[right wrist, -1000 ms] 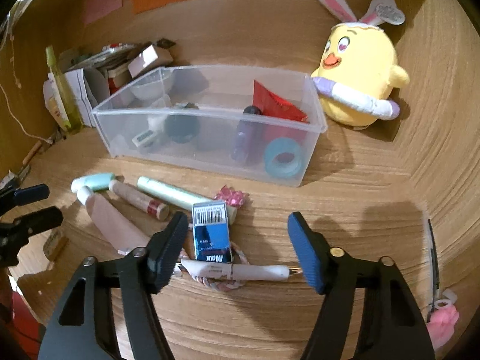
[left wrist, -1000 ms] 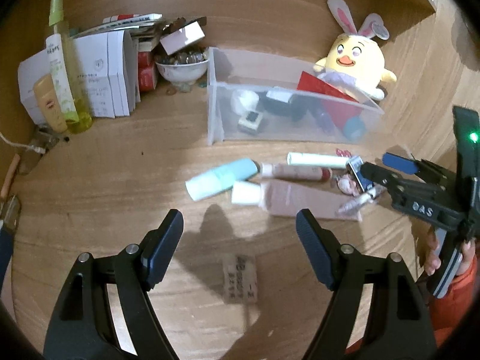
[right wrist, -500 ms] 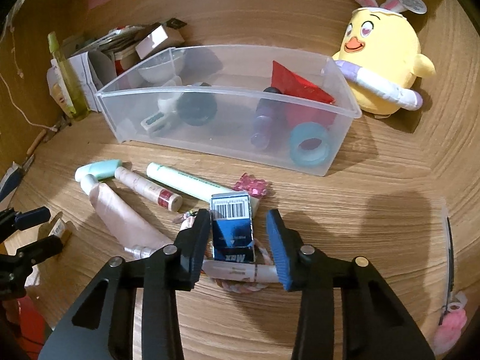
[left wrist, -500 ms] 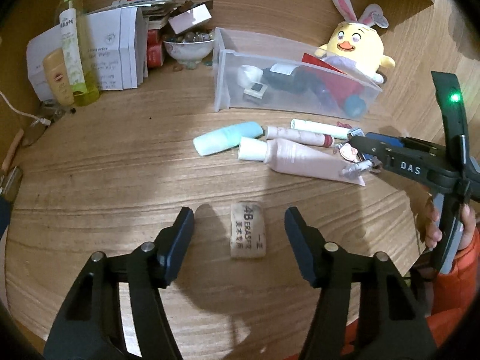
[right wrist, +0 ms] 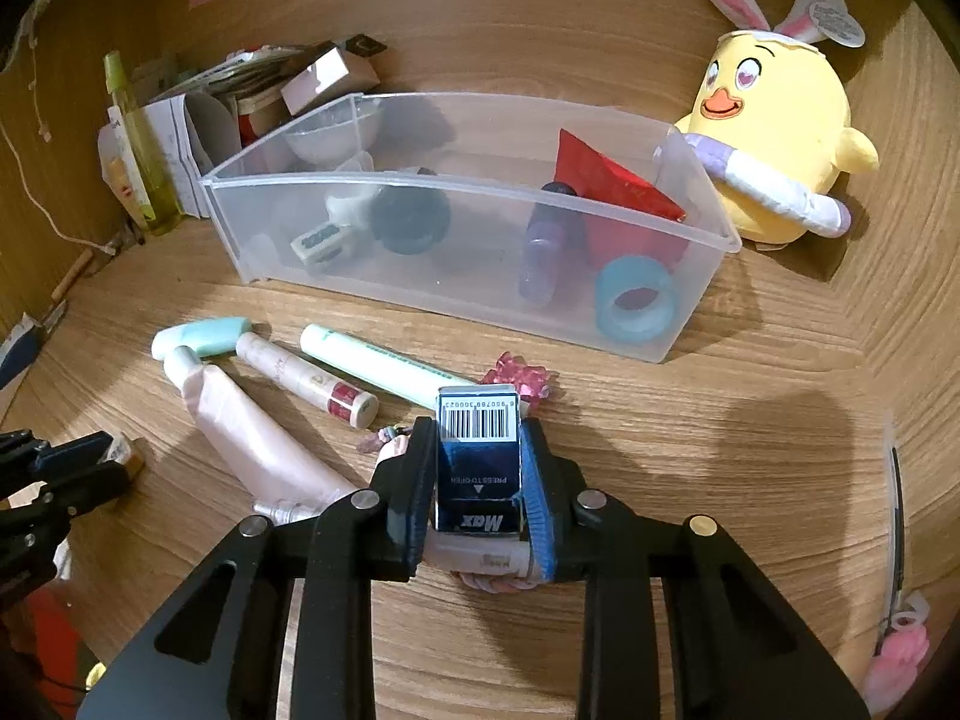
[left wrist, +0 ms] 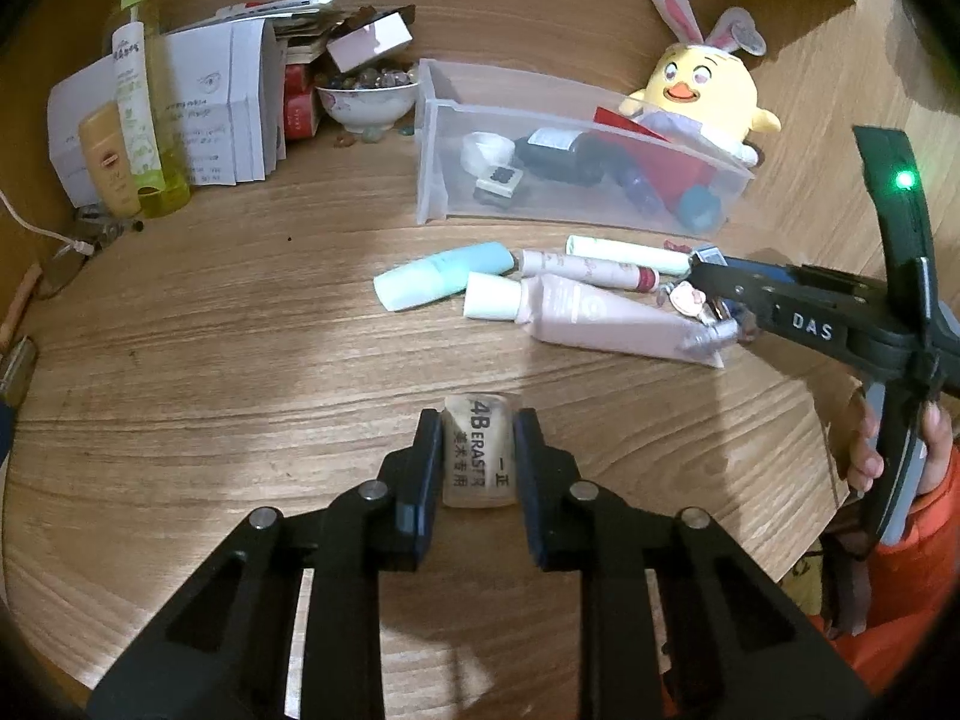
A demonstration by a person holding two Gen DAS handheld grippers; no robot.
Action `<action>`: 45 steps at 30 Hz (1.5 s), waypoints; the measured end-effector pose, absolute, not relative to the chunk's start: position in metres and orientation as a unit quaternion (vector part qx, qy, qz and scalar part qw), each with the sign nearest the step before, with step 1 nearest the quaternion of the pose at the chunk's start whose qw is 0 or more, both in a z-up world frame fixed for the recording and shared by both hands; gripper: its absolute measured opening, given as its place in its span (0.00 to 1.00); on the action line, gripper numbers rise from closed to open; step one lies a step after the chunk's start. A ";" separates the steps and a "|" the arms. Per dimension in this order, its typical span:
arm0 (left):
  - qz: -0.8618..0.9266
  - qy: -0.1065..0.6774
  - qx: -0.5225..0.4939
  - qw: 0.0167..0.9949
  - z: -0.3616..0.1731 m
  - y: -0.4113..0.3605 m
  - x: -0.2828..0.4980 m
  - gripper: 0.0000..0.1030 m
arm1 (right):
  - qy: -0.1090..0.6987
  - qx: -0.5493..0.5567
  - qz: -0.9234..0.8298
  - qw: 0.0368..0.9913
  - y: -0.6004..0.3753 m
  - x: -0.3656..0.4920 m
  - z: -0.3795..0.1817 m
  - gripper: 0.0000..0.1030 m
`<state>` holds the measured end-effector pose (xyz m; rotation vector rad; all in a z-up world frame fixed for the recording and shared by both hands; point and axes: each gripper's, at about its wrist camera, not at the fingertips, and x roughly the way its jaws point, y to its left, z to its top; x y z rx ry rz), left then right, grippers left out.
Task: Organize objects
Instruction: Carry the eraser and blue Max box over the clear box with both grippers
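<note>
Left gripper (left wrist: 478,461): just closed, pinching eraser (left wrist: 478,457) on counter (left wrist: 240,360) | Right gripper (right wrist: 479,480): just closed, pinching blue staple box (right wrist: 478,462) | Clear bin (right wrist: 456,252): beyond.

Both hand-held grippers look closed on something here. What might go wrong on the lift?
1. The right hand-held gripper has just closed on the blue staple box, which lies on a pen and cord; they may drag along.
2. The left hand-held gripper, just closed, pinches the eraser near its tips; it might slip.
</note>
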<state>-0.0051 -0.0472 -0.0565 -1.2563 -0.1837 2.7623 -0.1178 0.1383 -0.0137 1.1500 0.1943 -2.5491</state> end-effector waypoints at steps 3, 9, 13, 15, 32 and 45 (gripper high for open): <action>0.910 -0.070 -0.405 0.049 -0.051 -0.051 -0.008 0.23 | 0.064 0.395 -0.901 0.168 0.141 -0.116 -0.007 0.24; 0.919 -0.079 -0.382 0.048 -0.034 -0.055 -0.015 0.23 | 0.056 0.372 -0.911 0.169 0.149 -0.111 0.011 0.24; 0.926 -0.080 -0.365 0.050 -0.020 -0.053 -0.022 0.23 | 0.054 0.357 -0.917 0.170 0.152 -0.108 0.023 0.24; 0.930 -0.079 -0.355 0.053 -0.012 -0.051 -0.026 0.23 | 0.053 0.351 -0.919 0.171 0.154 -0.108 0.027 0.24; 0.943 -0.076 -0.317 0.073 0.039 -0.038 -0.067 0.23 | 0.033 0.304 -0.936 0.171 0.178 -0.115 0.063 0.24; 0.947 -0.074 -0.304 0.073 0.057 -0.030 -0.103 0.23 | 0.036 0.281 -0.944 0.170 0.181 -0.139 0.080 0.24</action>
